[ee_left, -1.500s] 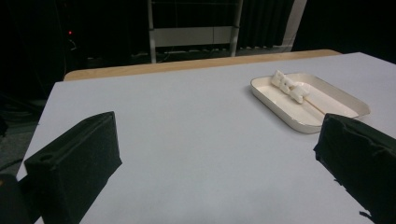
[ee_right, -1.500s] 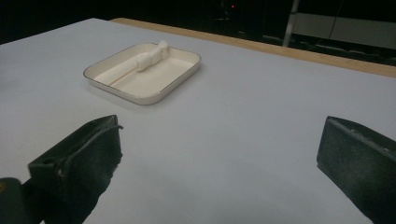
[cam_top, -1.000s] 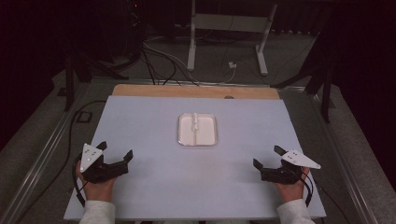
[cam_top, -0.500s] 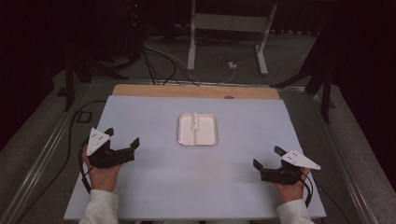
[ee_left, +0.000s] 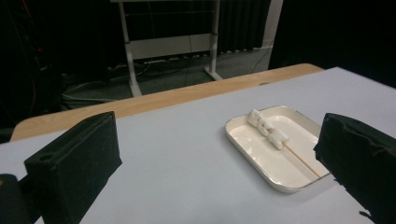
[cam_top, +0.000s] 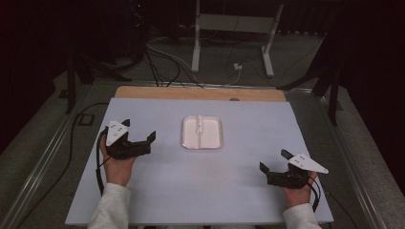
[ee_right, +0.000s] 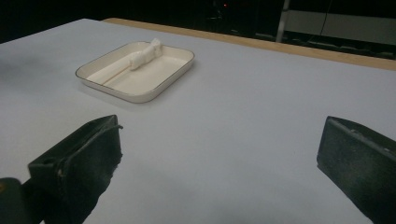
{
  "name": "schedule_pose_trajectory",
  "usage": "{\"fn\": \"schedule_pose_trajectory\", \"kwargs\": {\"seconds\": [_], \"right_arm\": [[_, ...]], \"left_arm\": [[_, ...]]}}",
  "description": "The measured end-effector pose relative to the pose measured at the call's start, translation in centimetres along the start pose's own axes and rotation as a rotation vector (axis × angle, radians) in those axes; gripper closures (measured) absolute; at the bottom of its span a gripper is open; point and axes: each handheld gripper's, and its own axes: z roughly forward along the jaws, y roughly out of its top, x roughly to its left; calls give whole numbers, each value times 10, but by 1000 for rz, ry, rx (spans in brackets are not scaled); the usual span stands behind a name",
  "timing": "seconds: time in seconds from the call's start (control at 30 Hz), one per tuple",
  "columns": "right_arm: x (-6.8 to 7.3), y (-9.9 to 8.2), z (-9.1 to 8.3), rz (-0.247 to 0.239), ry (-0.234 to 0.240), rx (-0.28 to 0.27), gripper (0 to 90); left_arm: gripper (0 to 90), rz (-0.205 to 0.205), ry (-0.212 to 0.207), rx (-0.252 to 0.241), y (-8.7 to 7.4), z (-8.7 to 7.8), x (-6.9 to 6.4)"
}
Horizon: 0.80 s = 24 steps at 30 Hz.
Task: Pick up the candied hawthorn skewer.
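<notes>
Both sets of jaws were wide apart, holding nothing. We figured the left gripper (cam_top: 138,132) should approach the skewer (ee_left: 275,140) low, while the tray (cam_top: 216,143) stayed flat; right gripper (cam_top: 273,161) waited near.

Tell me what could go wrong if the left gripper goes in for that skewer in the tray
Three risks, judging from how things lie:
1. The skewer lies flat on the floor of the tray, so the jaws of the left gripper may hit the rim before closing on it.
2. The tray is shallow and sits loose on the table; a push could slide it.
3. The white pieces threaded at the skewer's far end look soft and could be crushed or slip off.
</notes>
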Motion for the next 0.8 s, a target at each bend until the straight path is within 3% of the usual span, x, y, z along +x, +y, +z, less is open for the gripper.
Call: {"fn": "schedule_pose_trajectory", "kwargs": {"seconds": [0.07,0.8], "right_arm": [[0,0,0,1,0,-1,1],[-2,0,0,4,-7,0,1]], "left_arm": [[7,-2,-18,-1,1,7,-3],[8,-2,-38,72,3,63,-26]]}}
